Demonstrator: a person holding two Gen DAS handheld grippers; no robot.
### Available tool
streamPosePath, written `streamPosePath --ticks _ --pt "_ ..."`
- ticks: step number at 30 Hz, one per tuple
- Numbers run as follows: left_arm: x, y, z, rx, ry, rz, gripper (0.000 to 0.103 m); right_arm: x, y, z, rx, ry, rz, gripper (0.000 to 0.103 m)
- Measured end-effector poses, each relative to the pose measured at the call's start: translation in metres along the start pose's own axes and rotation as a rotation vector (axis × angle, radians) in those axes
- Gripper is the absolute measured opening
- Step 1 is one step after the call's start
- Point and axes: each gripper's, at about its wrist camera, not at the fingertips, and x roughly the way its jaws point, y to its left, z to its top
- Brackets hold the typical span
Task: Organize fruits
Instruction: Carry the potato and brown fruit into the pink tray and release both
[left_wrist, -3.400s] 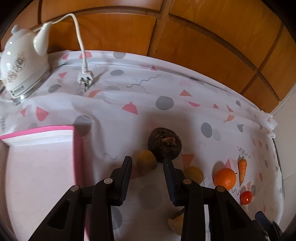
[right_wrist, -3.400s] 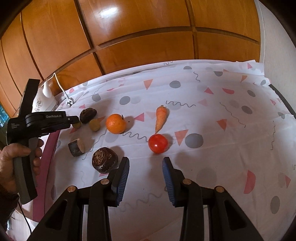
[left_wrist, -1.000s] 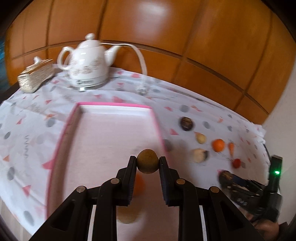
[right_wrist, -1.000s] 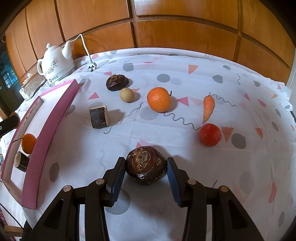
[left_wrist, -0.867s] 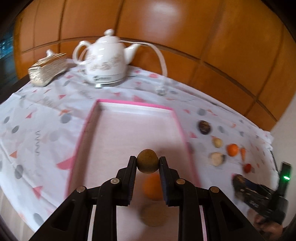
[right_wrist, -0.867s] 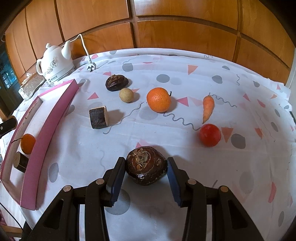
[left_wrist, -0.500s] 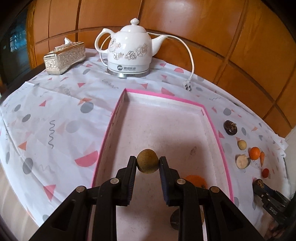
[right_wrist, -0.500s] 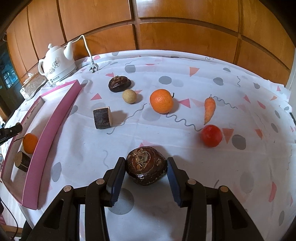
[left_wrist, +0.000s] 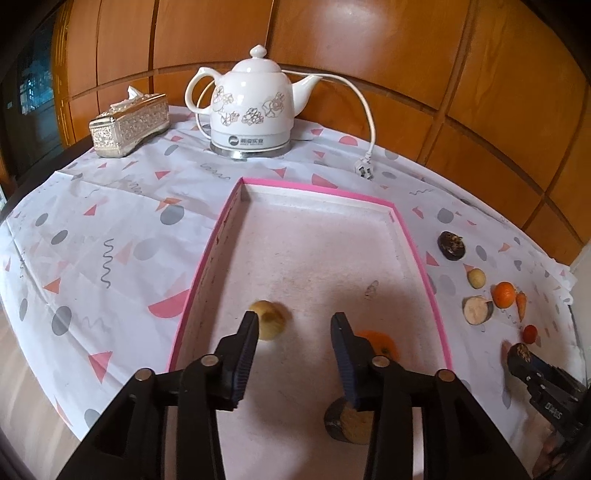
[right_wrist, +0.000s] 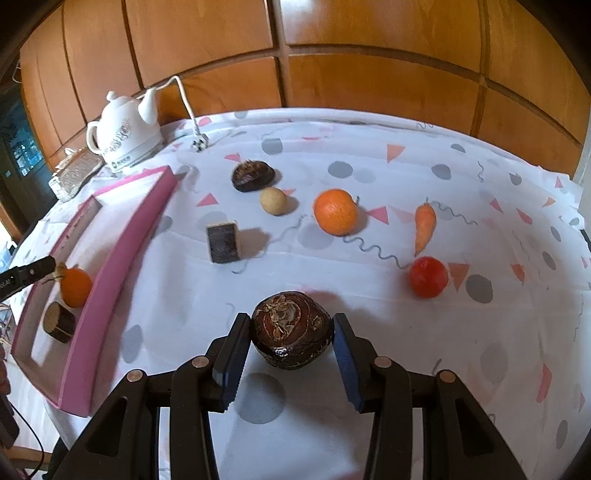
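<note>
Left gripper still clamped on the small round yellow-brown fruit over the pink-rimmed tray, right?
No. The left wrist view shows the left gripper open, jaws having just opened; the small round yellow-brown fruit sits free inside the pink-rimmed tray, by the left finger.

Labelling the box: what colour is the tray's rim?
Pink rim, pale inside; clearest in the left wrist view.

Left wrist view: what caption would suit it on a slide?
Left tongs, just opened, above the pink tray; a small yellowish fruit lies free below them.
</note>
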Motion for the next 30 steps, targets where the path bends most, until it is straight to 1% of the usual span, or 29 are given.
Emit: streamPosePath --ticks 4,6,10,16,20,26,30 --pt "-0.006 -0.003 -0.001 -0.002 -0.007 -0.012 0.043 -0.006 0.01 0.005 -0.018 -0.017 0.03 0.045" --pt "-0.007 -0.004 -0.002 0.003 -0.007 -0.015 0.043 -0.007 0.018 0.008 -0.029 -0.017 0.059 0.045" --pt "-0.009 -0.004 -0.003 0.003 -0.006 -0.015 0.045 -0.009 0.039 0.013 -0.084 -0.024 0.104 0.045" --pt "-0.01 0.0 -0.007 -0.005 -0.005 -0.009 0.046 -0.01 0.065 0.024 -0.122 -0.021 0.201 0.045" --pt "-0.012 0.007 -0.008 -0.026 -0.015 -0.002 0.052 -0.009 0.084 0.032 -0.155 -0.019 0.249 0.045" --pt "-0.015 0.016 -0.008 -0.04 -0.023 0.007 0.052 -0.005 0.121 0.046 -0.224 -0.03 0.298 0.045" --pt "-0.016 0.019 -0.009 -0.039 -0.027 0.014 0.052 0.006 0.142 0.056 -0.25 -0.025 0.313 0.045"
